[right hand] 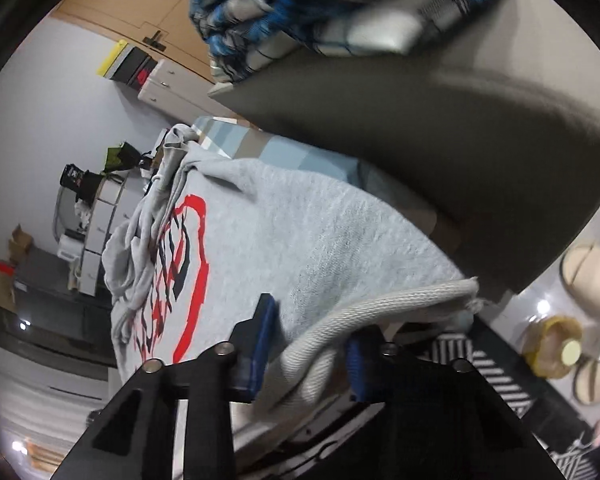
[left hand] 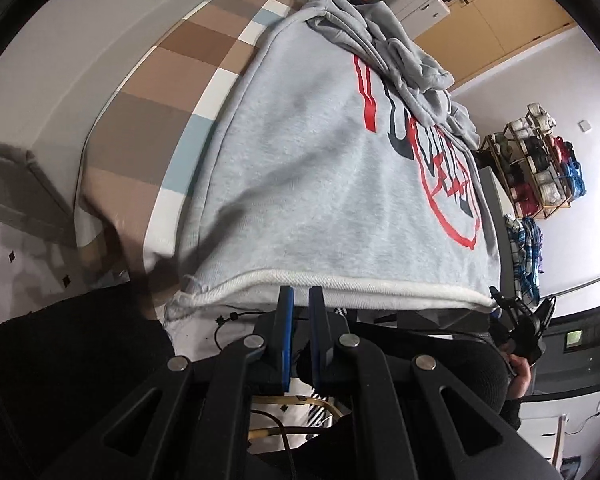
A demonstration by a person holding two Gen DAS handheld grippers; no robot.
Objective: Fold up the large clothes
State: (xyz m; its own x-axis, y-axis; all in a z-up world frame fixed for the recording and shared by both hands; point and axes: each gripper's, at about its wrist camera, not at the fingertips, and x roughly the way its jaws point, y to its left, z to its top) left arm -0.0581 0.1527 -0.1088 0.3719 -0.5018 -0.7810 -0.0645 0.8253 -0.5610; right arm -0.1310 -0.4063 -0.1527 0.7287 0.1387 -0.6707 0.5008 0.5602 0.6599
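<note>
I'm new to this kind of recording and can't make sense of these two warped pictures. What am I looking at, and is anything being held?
There is no robot here: a person holds a two-finger clamp in each hand, and each clamp carries a wide-angle camera looking along its fingers. One picture comes from the left gripper, the other from the right gripper. A grey sweatshirt with a red and dark print lies flat on a checked bedcover. The right gripper is closed on the bunched white hem. The left gripper is shut with its tips at the hem; whether it pinches the cloth is unclear.
</note>
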